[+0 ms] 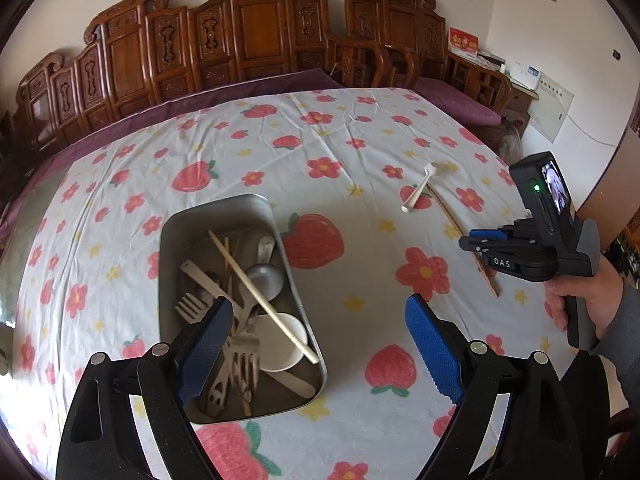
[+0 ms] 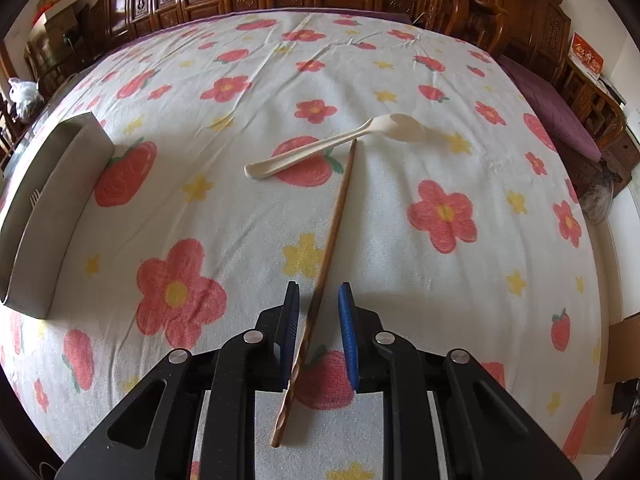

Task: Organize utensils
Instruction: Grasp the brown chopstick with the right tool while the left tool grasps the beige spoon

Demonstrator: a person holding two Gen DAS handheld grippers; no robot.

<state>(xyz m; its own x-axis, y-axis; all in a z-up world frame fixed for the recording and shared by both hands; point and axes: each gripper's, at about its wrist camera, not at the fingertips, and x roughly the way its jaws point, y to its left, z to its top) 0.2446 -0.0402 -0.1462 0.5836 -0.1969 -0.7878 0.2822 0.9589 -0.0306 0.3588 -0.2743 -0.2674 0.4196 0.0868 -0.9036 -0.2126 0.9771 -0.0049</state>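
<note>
A metal tray [image 1: 176, 232] on the flowered tablecloth holds forks, metal spoons, pale chopsticks and a white ladle. My left gripper [image 1: 320, 348] is wide open and empty just in front of the tray's near right corner. A brown wooden chopstick [image 2: 336, 216] lies on the cloth, with a cream plastic spoon [image 2: 328, 144] resting beside its far tip. My right gripper [image 2: 318, 312] is low over the chopstick's near half, its blue pads a narrow gap apart with the chopstick between them, not clamped. In the left wrist view the right gripper [image 1: 476, 246] sits over the chopstick [image 1: 452, 220], and the spoon [image 1: 420, 190] lies beyond.
The tray's side wall [image 2: 52, 208] stands at the left of the right wrist view. Carved wooden chairs [image 1: 256, 24] line the table's far edge. A purple cushion [image 2: 552, 116] lies at the right.
</note>
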